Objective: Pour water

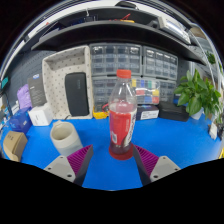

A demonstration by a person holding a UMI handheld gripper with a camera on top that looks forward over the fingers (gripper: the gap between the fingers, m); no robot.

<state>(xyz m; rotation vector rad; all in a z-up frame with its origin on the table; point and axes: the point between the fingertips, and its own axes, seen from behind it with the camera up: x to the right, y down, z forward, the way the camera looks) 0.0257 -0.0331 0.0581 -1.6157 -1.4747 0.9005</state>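
Your gripper (112,160) looks forward across a bright blue table (170,140), and its two fingers, each with a magenta pad (146,160) on the inner face, reach out from below. The jaws stand open. A clear plastic bottle (122,115) stands upright on the table between the fingers, toward their tips, with blue table showing on either side of its base, so neither pad presses on it. The bottle has a red cap (123,73) and a red label around its lower half; the upper half is see-through. You cannot tell from here how much liquid it holds. To the left of the bottle, near the left finger, a pale cream cup (65,137) with ribbed sides stands open mouth up on the table, apart from the bottle. Farther left, near the table's left edge, sit a few small boxes and containers (24,112), too small to make out. Along the table's far edge, behind the bottle, stand grey drawer cabinets (115,65) with many small drawers, and beside them a dark panel in a light speckled frame (72,90). At the table's far right corner a green leafy plant (200,95) rises.
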